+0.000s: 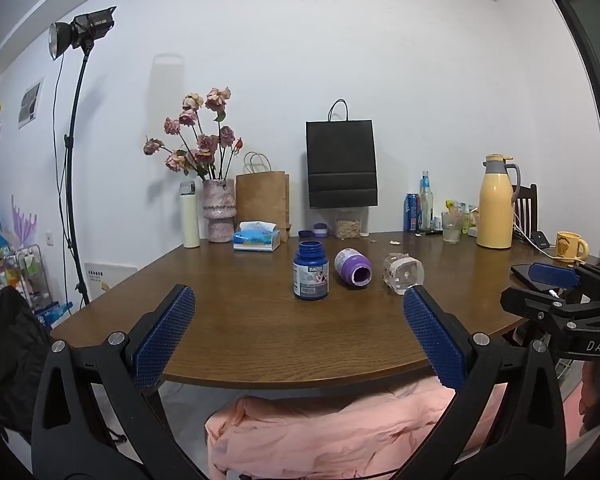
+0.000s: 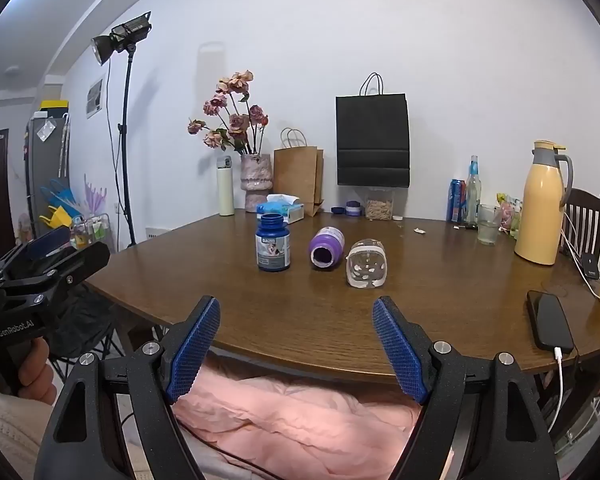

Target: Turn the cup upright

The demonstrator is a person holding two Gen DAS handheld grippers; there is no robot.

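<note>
A clear glass cup (image 1: 404,278) (image 2: 367,268) lies on its side on the brown wooden table (image 1: 260,328) (image 2: 300,316), right of centre. Beside it a purple jar (image 1: 354,268) (image 2: 326,248) also lies on its side, mouth towards me. Left of that stands an open blue jar (image 1: 310,276) (image 2: 273,246), upright. My left gripper (image 1: 299,292) is open, held before the table's near edge, holding nothing. My right gripper (image 2: 296,303) is open too, short of the cup and apart from it.
A black phone (image 2: 550,320) on a charging cable lies at the near right. At the back stand a yellow jug (image 2: 542,208), a drinking glass (image 2: 488,224), bottles, paper bags, a tissue box (image 1: 257,238) and a flower vase (image 1: 219,210). Pink fabric (image 1: 320,432) lies below the table edge.
</note>
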